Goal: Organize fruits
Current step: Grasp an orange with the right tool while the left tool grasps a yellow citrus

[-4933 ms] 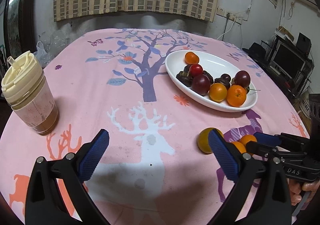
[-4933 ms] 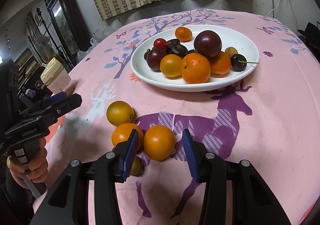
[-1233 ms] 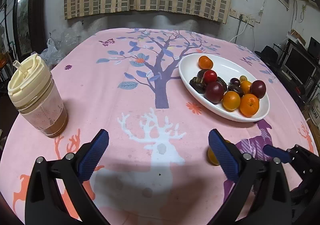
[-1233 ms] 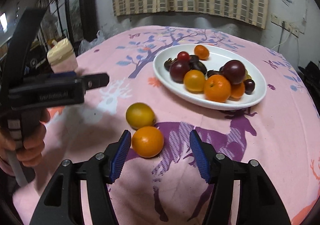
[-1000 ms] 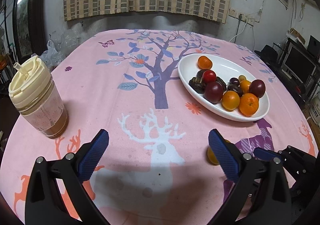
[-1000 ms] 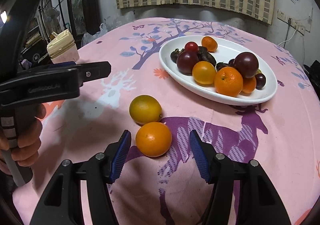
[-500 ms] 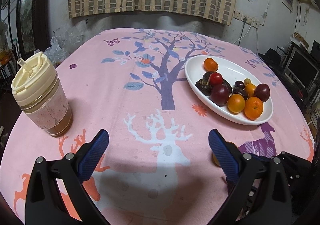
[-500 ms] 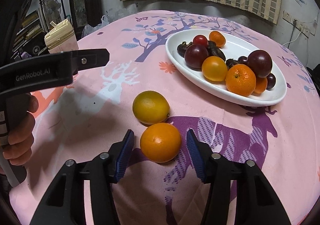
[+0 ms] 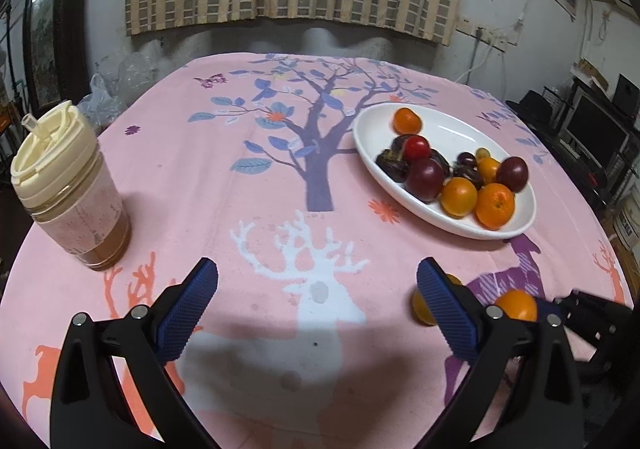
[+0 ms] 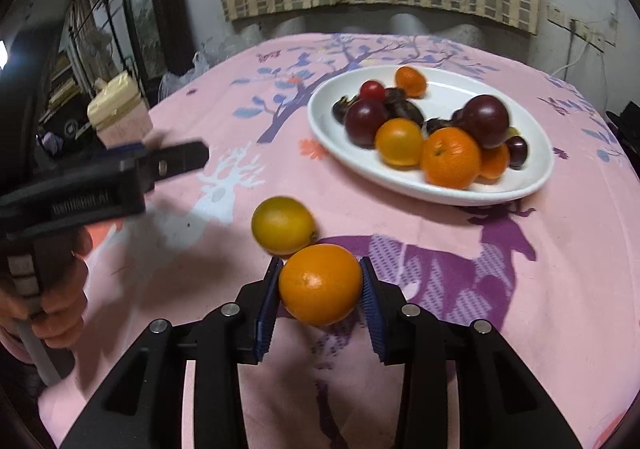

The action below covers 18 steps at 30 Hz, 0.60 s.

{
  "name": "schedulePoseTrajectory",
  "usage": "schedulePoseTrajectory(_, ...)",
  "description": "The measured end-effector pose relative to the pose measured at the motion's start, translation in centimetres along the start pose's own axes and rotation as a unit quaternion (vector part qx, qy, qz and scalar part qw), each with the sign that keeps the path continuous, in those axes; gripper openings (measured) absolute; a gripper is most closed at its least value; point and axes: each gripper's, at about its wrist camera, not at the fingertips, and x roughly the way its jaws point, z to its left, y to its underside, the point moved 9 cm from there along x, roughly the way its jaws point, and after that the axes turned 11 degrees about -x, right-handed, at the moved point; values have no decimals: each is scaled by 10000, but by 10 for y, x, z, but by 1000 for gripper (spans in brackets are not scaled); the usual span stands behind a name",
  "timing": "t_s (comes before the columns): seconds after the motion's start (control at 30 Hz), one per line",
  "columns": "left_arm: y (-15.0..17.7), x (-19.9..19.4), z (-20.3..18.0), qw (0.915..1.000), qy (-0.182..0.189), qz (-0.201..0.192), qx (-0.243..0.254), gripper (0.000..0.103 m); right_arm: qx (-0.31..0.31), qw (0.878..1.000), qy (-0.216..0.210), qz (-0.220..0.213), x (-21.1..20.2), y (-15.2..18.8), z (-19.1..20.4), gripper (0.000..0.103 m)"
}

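My right gripper (image 10: 320, 289) is shut on an orange (image 10: 320, 283) low over the pink tablecloth, its blue pads touching both sides. A yellow lemon (image 10: 283, 225) lies just beyond it to the left. A white oval plate (image 10: 536, 177) further back holds several oranges, plums and a cherry tomato. My left gripper (image 9: 316, 309) is open and empty over the white deer print. In the left wrist view the plate (image 9: 440, 121) is at right, the held orange (image 9: 515, 304) and the lemon (image 9: 422, 305) show behind the right finger.
A lidded cup of brown drink (image 9: 70, 185) stands at the table's left side, also in the right wrist view (image 10: 120, 113). The left gripper's body and hand (image 10: 80, 185) sit left of the fruit. Plastic bags, a curtain and shelves lie beyond the table.
My right gripper moved forward around the orange and closed its jaws onto it. The left gripper stayed open and drew back slightly.
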Motion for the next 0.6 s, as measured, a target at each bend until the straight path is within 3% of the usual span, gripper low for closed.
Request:
schedulePoseTrajectory(0.37,47,13,-66,9902,628,344,1197,98,861,9958,245,-173,-21,5,-47,39)
schedulePoseTrajectory(0.43,51,16,-76,9888,711,376,1259,92,927,9952,261,-175,-22,6,-50,39)
schedulePoseTrajectory(0.5,53,21,-83,9871,795,482,1307,79,947,9950,274,-175,-21,7,-52,39)
schedulePoseTrajectory(0.6,56,31,-85,9874,743,587,1270,74,967,9948,271,-167,-22,8,-53,39)
